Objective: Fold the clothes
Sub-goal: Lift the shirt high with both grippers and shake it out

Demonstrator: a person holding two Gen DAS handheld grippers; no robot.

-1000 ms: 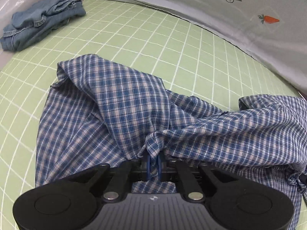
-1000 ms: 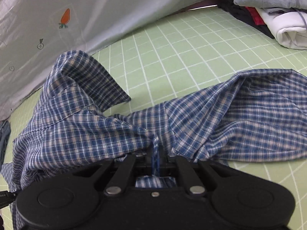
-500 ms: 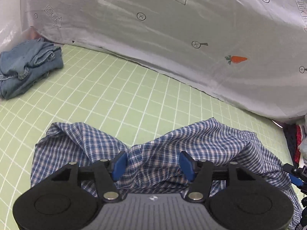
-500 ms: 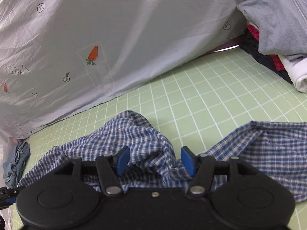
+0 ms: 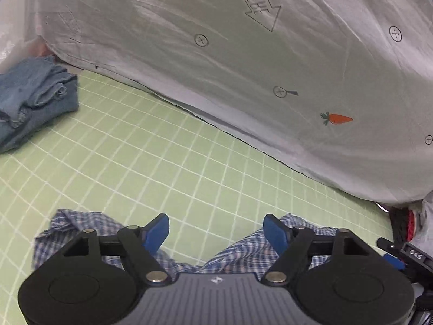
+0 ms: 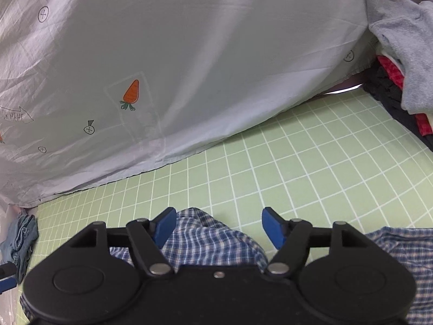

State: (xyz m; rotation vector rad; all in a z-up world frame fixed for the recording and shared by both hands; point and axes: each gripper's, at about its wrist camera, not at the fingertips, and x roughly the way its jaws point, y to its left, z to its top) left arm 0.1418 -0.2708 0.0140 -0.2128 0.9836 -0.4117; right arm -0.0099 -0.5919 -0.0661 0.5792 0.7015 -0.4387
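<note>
Both the left gripper and the right gripper, a second ago pinching the checked shirt, now stand spread and empty above it, so the shirt lies released, rumpled, at the frame bottom on the green mat.

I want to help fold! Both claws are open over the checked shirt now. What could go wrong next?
The shirt lies bunched and rumpled on the mat, so a fold made now would likely lock in wrinkles. Both the left gripper and the right gripper are open with no cloth between the fingers, so a quick grab might pinch several layers at once. The jeans and the clothes pile lie at the mat's edges, so a wide spread could snag them.
</note>
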